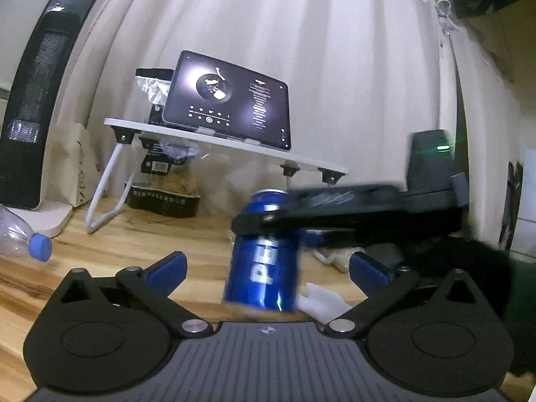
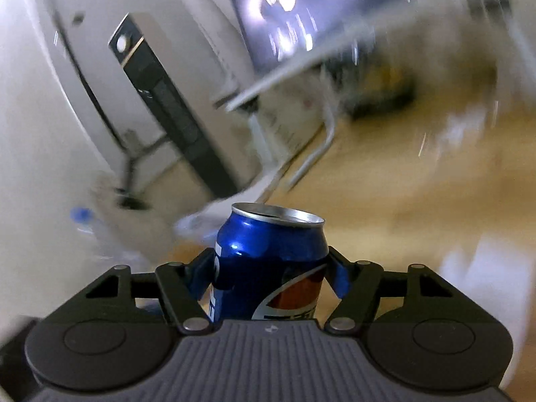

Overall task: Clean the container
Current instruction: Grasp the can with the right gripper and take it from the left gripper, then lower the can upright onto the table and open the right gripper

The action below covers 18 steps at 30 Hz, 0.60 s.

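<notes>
Blue fingers of the right gripper sit closed against both sides of the blue soda can, pinching it at mid-body; the can is the container to be cleaned. Its long axis runs roughly upright in the right wrist view, silver top away from the camera, and the blurred background suggests the gripper is in motion. From the left wrist view the same can appears tilted, its base low over the wooden tabletop, though contact with the wood cannot be confirmed. Left gripper is spread wide and holds nothing; the can lies straight ahead between its two fingers, touching neither. A white tissue or cloth lies on the table just right of the can's base. Judgement: the left gripper is the free one and nearest the cloth, so wiping likely falls to it. Farther back stand a tablet on a folding stand and a plastic bottle at left.
</notes>
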### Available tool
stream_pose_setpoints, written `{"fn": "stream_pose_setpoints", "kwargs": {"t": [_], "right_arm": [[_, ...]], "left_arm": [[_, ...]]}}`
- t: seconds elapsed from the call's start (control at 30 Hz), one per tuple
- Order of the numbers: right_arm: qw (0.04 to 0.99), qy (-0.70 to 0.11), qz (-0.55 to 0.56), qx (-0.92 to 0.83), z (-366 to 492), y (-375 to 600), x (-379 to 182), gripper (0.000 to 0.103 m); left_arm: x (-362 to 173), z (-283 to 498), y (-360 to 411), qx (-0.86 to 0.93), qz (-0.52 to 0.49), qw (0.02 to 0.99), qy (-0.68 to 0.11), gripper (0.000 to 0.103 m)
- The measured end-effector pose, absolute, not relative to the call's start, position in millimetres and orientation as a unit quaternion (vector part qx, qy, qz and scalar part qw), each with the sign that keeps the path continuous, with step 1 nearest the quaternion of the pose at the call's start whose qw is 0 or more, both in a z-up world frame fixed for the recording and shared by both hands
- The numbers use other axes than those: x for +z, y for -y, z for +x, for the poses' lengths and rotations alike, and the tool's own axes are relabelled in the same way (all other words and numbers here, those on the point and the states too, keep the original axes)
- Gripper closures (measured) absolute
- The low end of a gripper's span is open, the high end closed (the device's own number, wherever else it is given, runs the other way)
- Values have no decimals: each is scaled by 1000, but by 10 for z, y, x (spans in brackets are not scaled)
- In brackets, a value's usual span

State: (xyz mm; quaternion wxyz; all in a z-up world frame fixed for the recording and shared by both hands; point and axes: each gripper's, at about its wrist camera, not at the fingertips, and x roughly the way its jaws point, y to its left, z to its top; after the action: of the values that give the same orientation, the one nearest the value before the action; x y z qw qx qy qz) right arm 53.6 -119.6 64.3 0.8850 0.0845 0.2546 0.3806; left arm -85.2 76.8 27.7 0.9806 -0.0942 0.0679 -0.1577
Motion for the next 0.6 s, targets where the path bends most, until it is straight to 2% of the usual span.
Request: {"fn": "stream_pose_setpoints", "kwargs": {"t": [0.1,0.2,0.4,0.6], "right_arm": [[923,-190,-22,334,683,954,647,33],[933,-161,-79,312,799,750,513,33],[937,-147,-92,305,793,676,339,33],[935,-143,-106,307,690,645,324,33]], "left_arm": [[279,-823,-786,-130,-94,984,-81,0],[271,-768,-841,-98,-106,984,-100,0],[225,-644,-972,-113,-149,973,-138,0],[219,-700,-933,-107,-138,976,-132,0]]}}
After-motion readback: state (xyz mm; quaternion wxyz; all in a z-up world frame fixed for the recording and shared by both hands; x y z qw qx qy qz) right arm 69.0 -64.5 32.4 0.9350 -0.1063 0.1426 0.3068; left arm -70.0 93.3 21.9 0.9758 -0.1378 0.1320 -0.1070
